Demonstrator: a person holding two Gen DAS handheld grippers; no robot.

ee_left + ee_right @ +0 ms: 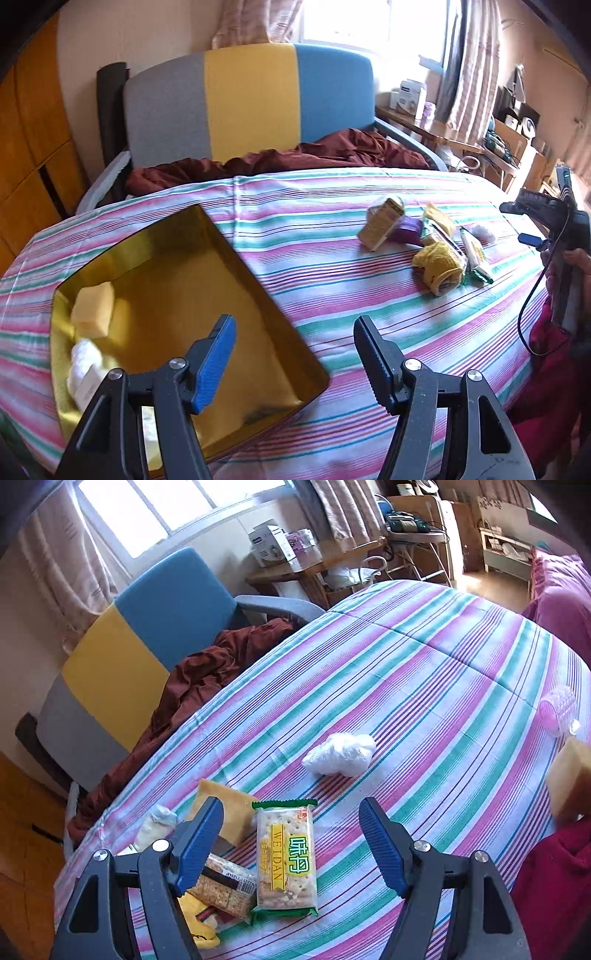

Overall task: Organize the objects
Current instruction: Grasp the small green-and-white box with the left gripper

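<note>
Crinkly, light biscuit pack, brittle inside: best pinched across narrow sides; both claws apart, empty.

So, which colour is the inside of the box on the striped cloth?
The box is shiny gold inside; the left wrist view shows it best.

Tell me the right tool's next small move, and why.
Probably lower the right tool, open and empty, onto the green-edged cracker packet lying between its fingers, then close. The gold tray holds only a few items, and snacks remain loose on the striped cloth.
</note>
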